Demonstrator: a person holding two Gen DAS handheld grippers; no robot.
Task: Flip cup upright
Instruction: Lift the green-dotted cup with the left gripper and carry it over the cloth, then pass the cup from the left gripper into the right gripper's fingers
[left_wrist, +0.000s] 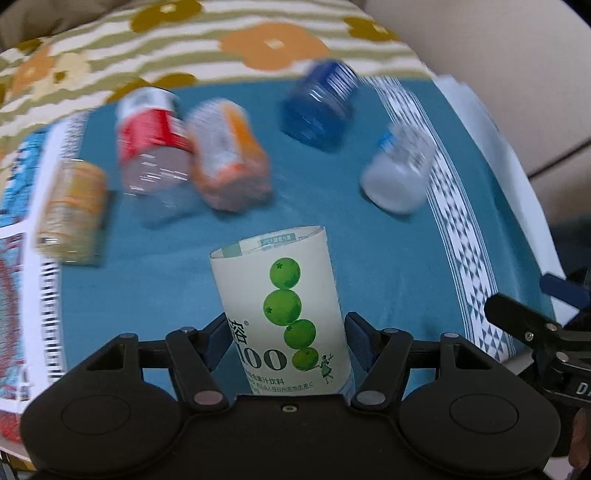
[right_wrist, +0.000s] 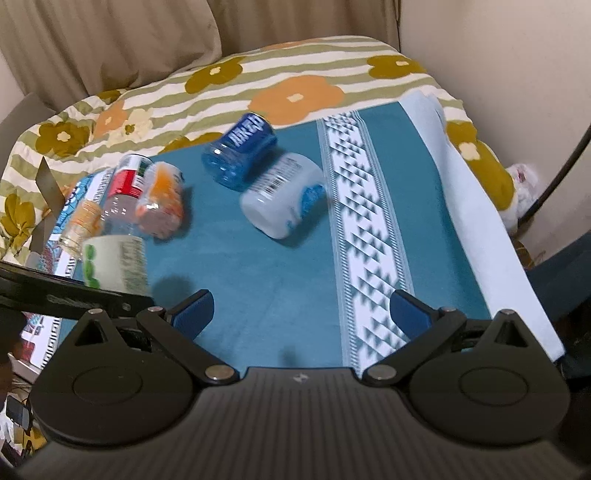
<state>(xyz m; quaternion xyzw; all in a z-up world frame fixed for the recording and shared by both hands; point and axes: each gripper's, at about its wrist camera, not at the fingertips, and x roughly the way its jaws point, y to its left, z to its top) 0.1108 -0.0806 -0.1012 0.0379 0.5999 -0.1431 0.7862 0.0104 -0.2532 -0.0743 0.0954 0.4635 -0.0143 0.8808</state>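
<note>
My left gripper (left_wrist: 286, 341) is shut on a white cup with green fruit print (left_wrist: 284, 306), held between the blue pads above the teal cloth, rim pointing away from the camera. The same cup (right_wrist: 112, 264) shows at the left of the right wrist view, held by the left gripper's black frame. My right gripper (right_wrist: 301, 314) is open and empty over the teal cloth (right_wrist: 258, 280). A blue cup (right_wrist: 240, 153) and a white-and-blue cup (right_wrist: 282, 194) lie on their sides further back.
A red cup (left_wrist: 151, 144), an orange cup (left_wrist: 227, 155) and a yellow cup (left_wrist: 72, 212) lie on the cloth at the back left. A flowered blanket (right_wrist: 221, 92) covers the area behind. The white patterned cloth border (right_wrist: 365, 221) runs along the right.
</note>
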